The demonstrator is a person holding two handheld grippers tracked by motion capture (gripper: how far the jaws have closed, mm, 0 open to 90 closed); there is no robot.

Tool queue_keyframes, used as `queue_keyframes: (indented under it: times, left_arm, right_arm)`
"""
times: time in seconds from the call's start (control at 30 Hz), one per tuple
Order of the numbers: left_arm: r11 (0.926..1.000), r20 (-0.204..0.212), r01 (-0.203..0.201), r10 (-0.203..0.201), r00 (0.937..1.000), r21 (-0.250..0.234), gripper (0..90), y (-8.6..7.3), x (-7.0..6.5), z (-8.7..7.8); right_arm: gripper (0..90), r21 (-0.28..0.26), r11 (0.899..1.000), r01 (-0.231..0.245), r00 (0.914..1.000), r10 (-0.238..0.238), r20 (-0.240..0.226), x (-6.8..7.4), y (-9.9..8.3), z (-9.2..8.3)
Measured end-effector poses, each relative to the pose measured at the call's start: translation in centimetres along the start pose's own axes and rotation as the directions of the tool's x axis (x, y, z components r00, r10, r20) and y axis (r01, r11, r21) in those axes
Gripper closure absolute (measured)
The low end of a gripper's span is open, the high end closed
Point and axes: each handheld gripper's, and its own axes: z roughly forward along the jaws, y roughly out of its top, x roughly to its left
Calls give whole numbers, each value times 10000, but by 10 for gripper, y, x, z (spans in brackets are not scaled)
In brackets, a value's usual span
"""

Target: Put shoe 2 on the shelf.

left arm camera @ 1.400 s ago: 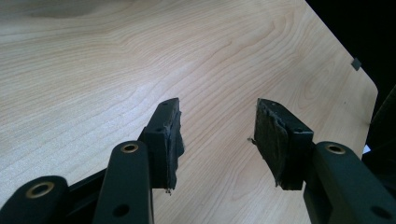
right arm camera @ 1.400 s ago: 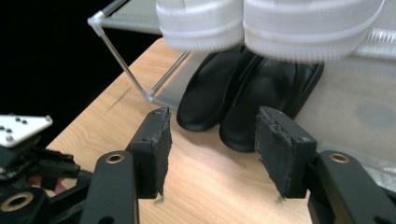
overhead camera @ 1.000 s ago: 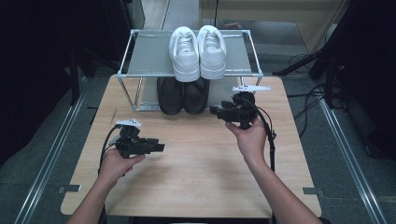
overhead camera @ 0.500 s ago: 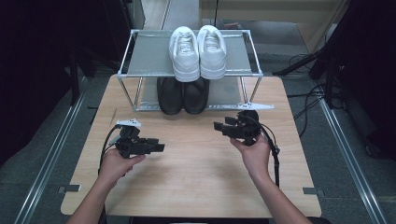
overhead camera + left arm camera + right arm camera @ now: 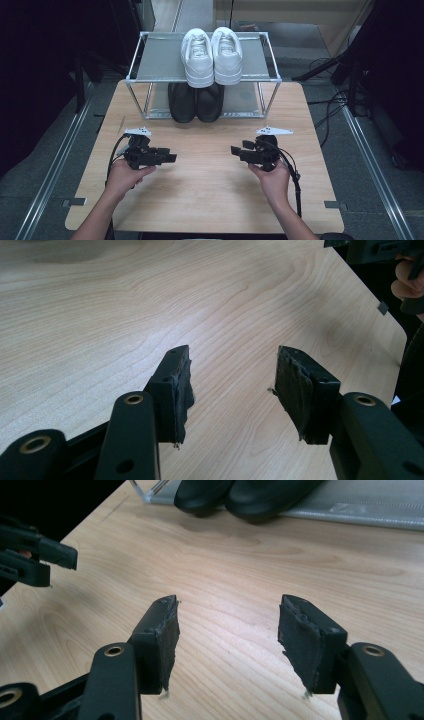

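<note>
Two grippers hover low over the table (image 5: 200, 200), both with jaws spread and nothing between them; the left gripper (image 5: 170, 157) has just been opening a little wider. The right gripper (image 5: 235, 150) points left, toward its partner. Far of both, the black shoes (image 5: 196, 102) sit on the rack's (image 5: 150, 80) lower shelf, toes toward the person, long axes running near-to-far, about midway between both hands. White sneakers (image 5: 212, 55) rest above.

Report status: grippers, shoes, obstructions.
Left gripper and right gripper open, empty, over table. White shoes atop rack, black shoes below. Nothing between.
</note>
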Motion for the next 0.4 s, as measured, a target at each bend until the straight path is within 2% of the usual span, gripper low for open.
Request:
queue_keyframes:
  times: [0.13,0.4]
  left_arm:
    - [10000,-9,-60,60,10000,-79,476,0,0,0]
    - [9998,2,-102,102,9999,-157,459,0,0,0]
  right_arm:
    - [425,-93,9999,138,9999,-137,86,0,-3,-1]
    - [425,-82,9999,119,9999,-118,116,-2,-6,0]
